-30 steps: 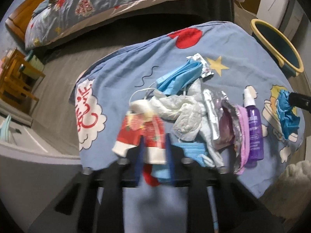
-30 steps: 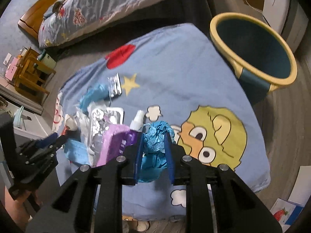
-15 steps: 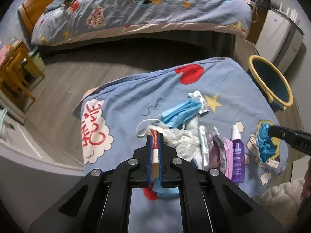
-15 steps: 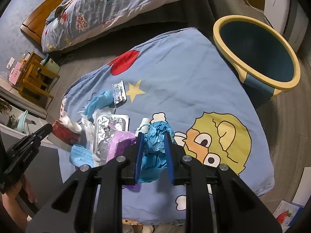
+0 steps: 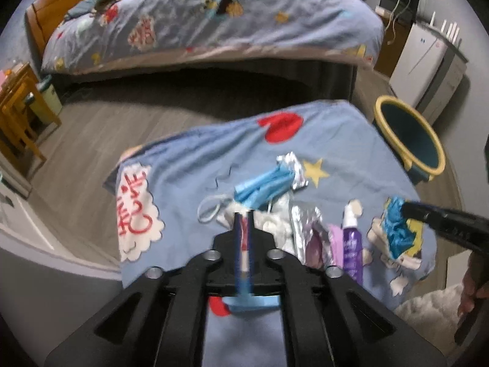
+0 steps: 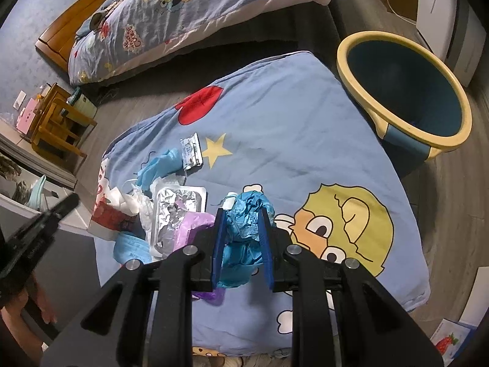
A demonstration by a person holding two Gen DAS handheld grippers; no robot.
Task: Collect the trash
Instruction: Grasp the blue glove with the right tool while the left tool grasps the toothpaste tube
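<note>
Both claws are loaded, as we read it; our left gripper [image 5: 243, 223] has its jaws pinched almost together on a thin red and white wrapper [image 5: 244, 238], flattened between the blue pads, and our right gripper [image 6: 241, 223] stands narrow around a crumpled blue glove [image 6: 244, 232], which bulges between the pads and hangs below them; in the left wrist view that glove [image 5: 397, 232] shows at the tip of the right tool, above the far right of the printed blue cloth [image 6: 275, 116]. We judge the step in hand to be the carry; two pieces are gripped, neither is in the bin yet. The yellow-rimmed bin [image 6: 403, 91] stands on the floor just beside the cloth's right edge, mouth open and tilted toward us, nearer the right claw than the left. Other litter lies in a heap on the cloth: a blue face mask [image 5: 262, 186], a small foil sachet [image 6: 191, 150], a foil tray [image 6: 177, 208], white tissue [image 6: 137, 202], a purple wrapper [image 6: 195, 223] and a purple spray bottle [image 5: 351, 244], though whether the bottle counts as trash we cannot say. Next, we think, the right claw should swing over the bin's mouth and part its jaws only once the glove is above the opening; the left must cross the heap without dragging the mask loops, then release likewise.
</note>
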